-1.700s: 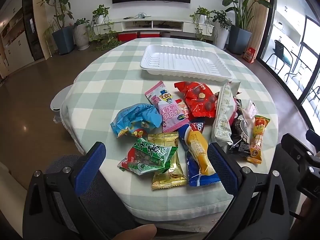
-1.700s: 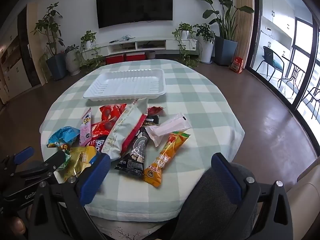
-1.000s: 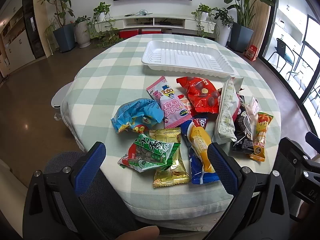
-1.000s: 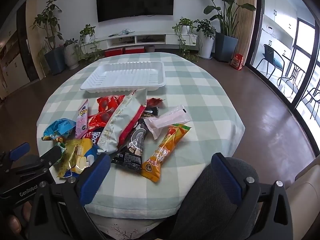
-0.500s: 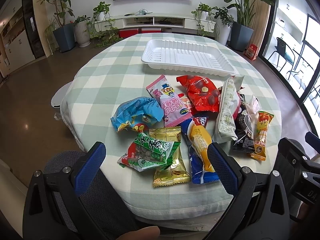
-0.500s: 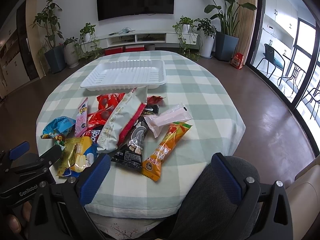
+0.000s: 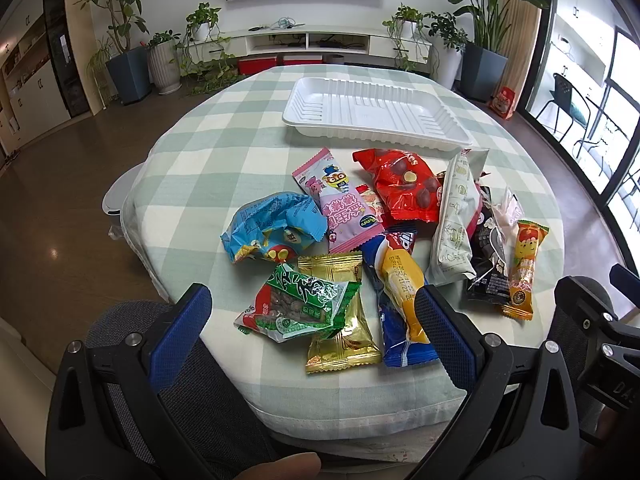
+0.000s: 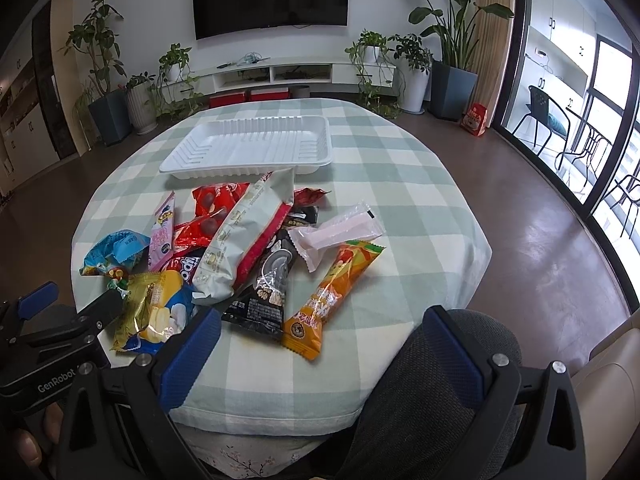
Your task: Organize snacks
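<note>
A: Left gripper [image 7: 312, 320]?
B: Jaws wide, empty. Green packet [image 7: 298, 308] lies dead ahead, long axis crosswise.
A: Right gripper [image 8: 320, 356]?
B: Wide, empty. Orange packet [image 8: 330, 298] nearest, lengthwise. White tray [image 8: 252, 146] beyond the pile, unfilled.

Bare cloth [image 8: 400, 184] right of snack pile [image 8: 248, 248]

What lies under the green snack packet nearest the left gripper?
The green packet rests on a gold packet, which lies on the checked tablecloth. The gold packet's middle is covered, so whether anything else sits under there cannot be seen.
</note>
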Demonstrator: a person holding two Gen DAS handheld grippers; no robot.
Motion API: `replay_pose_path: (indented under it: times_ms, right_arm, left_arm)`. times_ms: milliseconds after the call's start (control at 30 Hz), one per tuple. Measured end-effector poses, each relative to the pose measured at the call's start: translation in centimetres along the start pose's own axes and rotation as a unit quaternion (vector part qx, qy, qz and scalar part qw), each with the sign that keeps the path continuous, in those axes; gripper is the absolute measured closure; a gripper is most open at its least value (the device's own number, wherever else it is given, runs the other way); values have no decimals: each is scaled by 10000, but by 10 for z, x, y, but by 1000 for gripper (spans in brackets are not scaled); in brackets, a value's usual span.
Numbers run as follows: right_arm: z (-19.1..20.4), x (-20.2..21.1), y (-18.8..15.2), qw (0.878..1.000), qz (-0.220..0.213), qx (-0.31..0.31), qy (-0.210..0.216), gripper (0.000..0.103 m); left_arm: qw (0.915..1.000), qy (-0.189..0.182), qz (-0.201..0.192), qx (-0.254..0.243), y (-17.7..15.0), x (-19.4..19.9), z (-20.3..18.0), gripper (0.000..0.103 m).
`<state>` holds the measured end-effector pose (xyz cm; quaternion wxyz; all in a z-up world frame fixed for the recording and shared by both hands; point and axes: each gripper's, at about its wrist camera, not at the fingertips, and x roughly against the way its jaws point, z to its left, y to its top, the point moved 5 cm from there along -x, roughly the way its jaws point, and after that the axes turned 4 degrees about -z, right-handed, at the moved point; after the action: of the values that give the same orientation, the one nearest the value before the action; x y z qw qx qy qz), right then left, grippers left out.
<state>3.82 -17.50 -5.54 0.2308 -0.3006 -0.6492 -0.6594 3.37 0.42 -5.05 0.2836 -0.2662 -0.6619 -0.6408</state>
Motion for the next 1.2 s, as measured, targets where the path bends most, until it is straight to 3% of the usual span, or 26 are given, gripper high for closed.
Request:
replay_pose_path:
  times_ms: [1200]
  right_arm:
    - [0,-3,-4,10000,32,3,-6,0]
  left_arm:
    - [10000,16,14,-7,0,-1,-1,0]
